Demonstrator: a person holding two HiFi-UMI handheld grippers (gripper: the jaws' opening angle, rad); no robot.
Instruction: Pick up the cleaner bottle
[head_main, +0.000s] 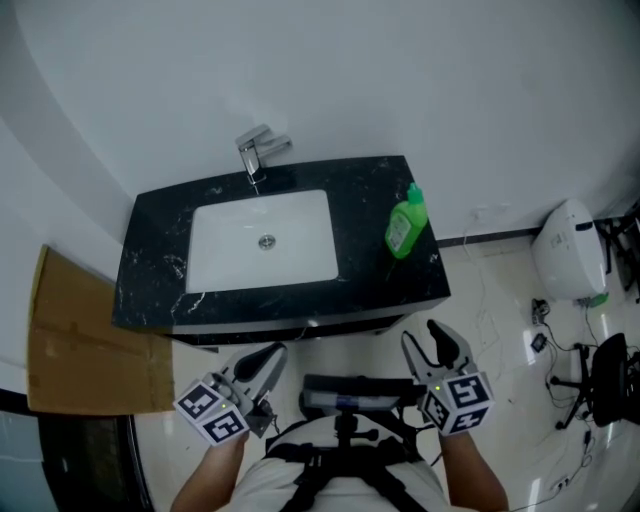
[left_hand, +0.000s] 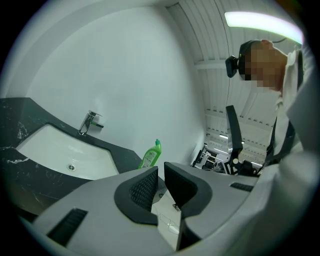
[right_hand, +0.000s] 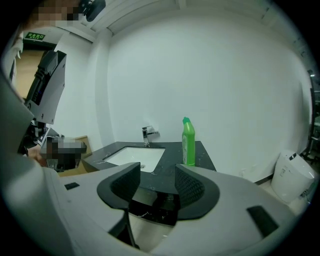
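White-walled washroom with a black stone tabletop (head_main: 370, 200) that carries an inset white sink (head_main: 215, 250) and a chrome faucet (head_main: 258, 152) at its rear edge. The green cleaner bottle (head_main: 405, 226) stands upright near the tabletop's right rear corner, well apart from the faucet and clear of the basin; nothing touches it. Flattened cardboard (head_main: 80, 340) lies on the floor to the left, and a white appliance (head_main: 570, 250) sits on the floor to the right.

Both grippers are held low, in front of the tabletop's front edge. The right gripper (head_main: 430, 345) has its jaws spread wide and holds nothing; its own view shows the bottle ahead, slightly right of the gap. The left gripper (head_main: 265, 358) has its jaws drawn nearly together, with only a thin slit between the pads, and grips nothing.

Stage, as judged: approach not yet begun. The right gripper is the nearer and is ready to take the bottle. A sound grasp would bring it in level, centre the bottle's flat-sided body between the pads below the neck, and close before lifting straight up. A glancing contact could tip so tall and narrow a bottle.
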